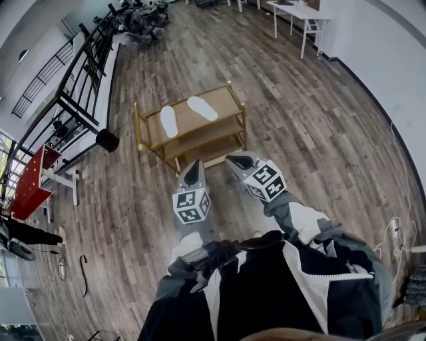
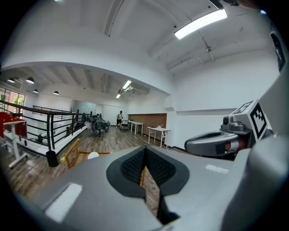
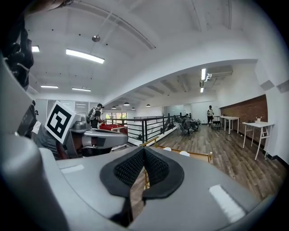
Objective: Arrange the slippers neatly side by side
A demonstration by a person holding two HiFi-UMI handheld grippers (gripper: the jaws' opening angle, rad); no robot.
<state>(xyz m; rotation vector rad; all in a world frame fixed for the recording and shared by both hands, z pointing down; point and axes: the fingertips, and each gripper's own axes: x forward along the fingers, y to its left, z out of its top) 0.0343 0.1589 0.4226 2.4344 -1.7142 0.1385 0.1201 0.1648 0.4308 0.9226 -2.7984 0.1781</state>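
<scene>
Two white slippers, one [image 1: 169, 121] and the other [image 1: 202, 108], lie a little apart and splayed on the top board of a low wooden shelf [image 1: 227, 100] with a gold frame. Both grippers hover over the floor on my side of the shelf, clear of it. My left gripper [image 1: 195, 166] is shut with nothing between its pads [image 2: 135, 164]. My right gripper [image 1: 234, 158] is shut and empty as well. In the right gripper view both slippers [image 3: 167, 149] [image 3: 184, 153] peek above its closed jaws. The left gripper view shows one slipper [image 2: 93, 155].
A black bin [image 1: 107, 140] stands left of the shelf by a black railing [image 1: 80, 60]. A red table [image 1: 30, 183] is at the far left, white tables [image 1: 299, 13] at the back right. Cables [image 1: 83, 273] lie on the wooden floor. A person [image 3: 95, 116] stands far off.
</scene>
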